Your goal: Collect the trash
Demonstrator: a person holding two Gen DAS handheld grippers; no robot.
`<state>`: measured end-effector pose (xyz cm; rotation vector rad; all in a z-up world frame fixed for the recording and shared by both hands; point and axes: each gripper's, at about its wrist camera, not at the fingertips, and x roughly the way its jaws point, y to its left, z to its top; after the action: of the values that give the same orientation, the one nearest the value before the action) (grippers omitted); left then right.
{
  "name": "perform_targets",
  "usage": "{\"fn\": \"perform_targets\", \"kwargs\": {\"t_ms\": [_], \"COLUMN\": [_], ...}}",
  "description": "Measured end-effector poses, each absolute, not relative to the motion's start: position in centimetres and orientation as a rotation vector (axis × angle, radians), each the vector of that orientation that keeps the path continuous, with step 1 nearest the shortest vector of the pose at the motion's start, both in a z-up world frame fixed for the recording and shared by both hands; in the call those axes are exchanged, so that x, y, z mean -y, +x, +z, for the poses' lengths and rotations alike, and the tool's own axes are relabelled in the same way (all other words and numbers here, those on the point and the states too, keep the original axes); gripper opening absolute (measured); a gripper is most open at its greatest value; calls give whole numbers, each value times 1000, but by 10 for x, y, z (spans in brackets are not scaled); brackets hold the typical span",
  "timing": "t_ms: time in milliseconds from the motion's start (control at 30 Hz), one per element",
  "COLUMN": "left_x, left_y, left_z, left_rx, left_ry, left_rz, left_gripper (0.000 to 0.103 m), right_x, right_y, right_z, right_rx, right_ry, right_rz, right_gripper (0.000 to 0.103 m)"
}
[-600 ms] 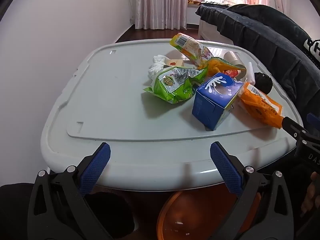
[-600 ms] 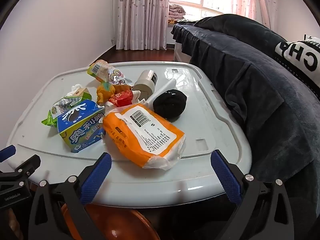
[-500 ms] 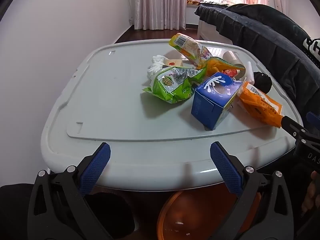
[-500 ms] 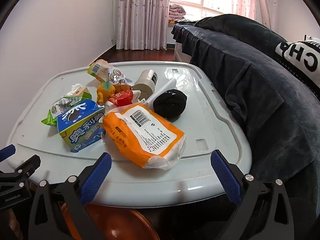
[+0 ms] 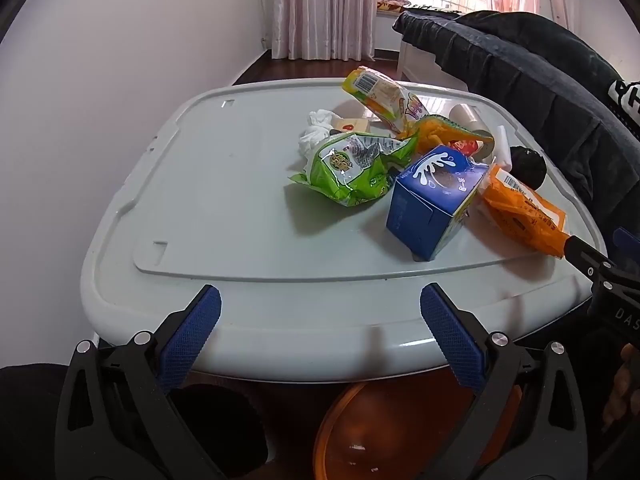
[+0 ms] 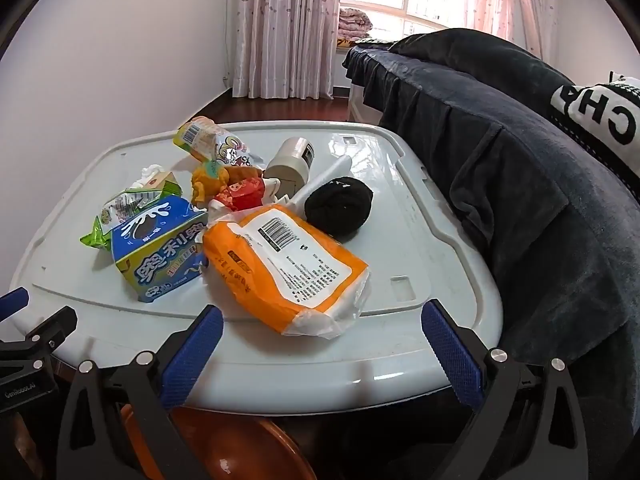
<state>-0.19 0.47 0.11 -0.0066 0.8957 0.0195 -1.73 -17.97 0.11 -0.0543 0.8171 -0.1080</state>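
Note:
Trash lies in a heap on the pale grey table: a green snack bag, a blue cookie box, an orange packet, a yellow wrapper and a white tissue. In the right wrist view the orange packet lies nearest, with the blue box to its left, a black ball and a tape roll behind. My left gripper is open and empty at the table's near edge. My right gripper is open and empty just before the orange packet.
An orange bin sits below the table's near edge, also in the right wrist view. A dark blanket-covered sofa borders the table on the right. A white wall stands to the left.
Both grippers have barely shifted; the view has drifted slightly. Nothing was taken hold of or moved on the table.

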Motion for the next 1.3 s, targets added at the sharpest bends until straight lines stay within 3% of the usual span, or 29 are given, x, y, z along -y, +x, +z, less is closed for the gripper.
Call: {"fn": "perform_targets", "kwargs": {"t_ms": [1300], "left_x": [-3], "left_y": [-4], "left_z": [-1], "left_rx": [-885], "left_ry": [1], "left_rz": [20], "left_gripper": [97], "right_x": [182], "right_y": [-16], "right_z": [-6], "right_rx": [-828], "right_ry": [-65], "right_rz": [-117], "right_gripper": [98]}}
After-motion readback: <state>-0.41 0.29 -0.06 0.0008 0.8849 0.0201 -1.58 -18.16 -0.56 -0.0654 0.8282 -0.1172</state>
